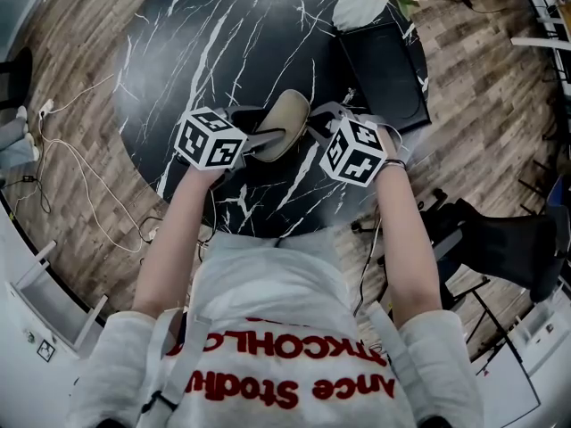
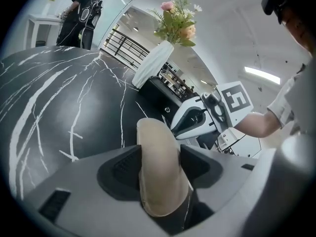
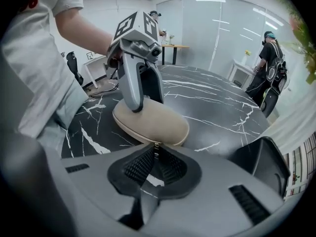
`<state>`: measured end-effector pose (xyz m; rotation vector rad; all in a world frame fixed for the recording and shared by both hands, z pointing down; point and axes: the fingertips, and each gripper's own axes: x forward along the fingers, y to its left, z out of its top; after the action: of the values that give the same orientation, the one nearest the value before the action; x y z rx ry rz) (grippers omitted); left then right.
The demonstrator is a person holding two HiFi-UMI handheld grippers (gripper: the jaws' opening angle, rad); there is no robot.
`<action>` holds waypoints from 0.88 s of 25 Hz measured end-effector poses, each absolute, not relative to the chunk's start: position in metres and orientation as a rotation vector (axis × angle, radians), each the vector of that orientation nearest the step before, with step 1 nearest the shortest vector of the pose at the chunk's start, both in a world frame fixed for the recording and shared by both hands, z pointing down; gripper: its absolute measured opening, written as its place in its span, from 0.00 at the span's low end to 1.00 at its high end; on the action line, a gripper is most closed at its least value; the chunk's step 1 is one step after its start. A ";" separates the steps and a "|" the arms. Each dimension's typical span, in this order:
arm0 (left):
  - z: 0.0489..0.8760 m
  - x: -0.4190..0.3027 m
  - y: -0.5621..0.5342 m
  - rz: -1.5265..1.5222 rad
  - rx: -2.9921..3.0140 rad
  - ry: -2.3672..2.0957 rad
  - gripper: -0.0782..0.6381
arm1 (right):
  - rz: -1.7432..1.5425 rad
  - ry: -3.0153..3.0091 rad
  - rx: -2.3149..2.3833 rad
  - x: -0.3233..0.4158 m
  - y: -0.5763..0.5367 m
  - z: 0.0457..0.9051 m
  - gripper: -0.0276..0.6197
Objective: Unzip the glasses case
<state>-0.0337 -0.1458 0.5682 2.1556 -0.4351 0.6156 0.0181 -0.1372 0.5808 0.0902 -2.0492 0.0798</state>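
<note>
A beige oval glasses case [image 1: 281,123] lies near the front edge of the black marble table [image 1: 223,43]. My left gripper [image 1: 265,137] is shut on the case's near end; in the left gripper view the case [image 2: 157,152] fills the space between both pads. My right gripper [image 1: 318,128] meets the case from the right side. In the right gripper view the case [image 3: 148,122] lies just ahead, its small metal zipper pull [image 3: 156,148] pinched between the nearly closed pads of that gripper [image 3: 155,163]. The left gripper [image 3: 137,101] presses on the case's far end there.
A white vase of flowers [image 1: 357,7] and a black box [image 1: 384,69] stand at the table's far right. Cables [image 1: 71,168] trail over the wood floor on the left, and a black chair [image 1: 500,239] stands on the right. People stand at the room's far side [image 3: 269,63].
</note>
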 end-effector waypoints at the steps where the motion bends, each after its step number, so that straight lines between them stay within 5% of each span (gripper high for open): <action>1: 0.569 -0.034 -0.146 0.609 2.152 -0.438 0.46 | 0.090 -2.061 0.095 0.017 -0.135 0.580 0.10; 22: 0.569 -0.037 -0.147 0.555 2.120 -0.433 0.46 | 0.291 -2.238 0.241 -0.021 -0.077 0.574 0.09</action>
<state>-0.0365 -0.1467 0.5685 2.1195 -0.4329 0.5553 -0.0210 -0.0769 0.5744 0.2410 -2.2378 0.2914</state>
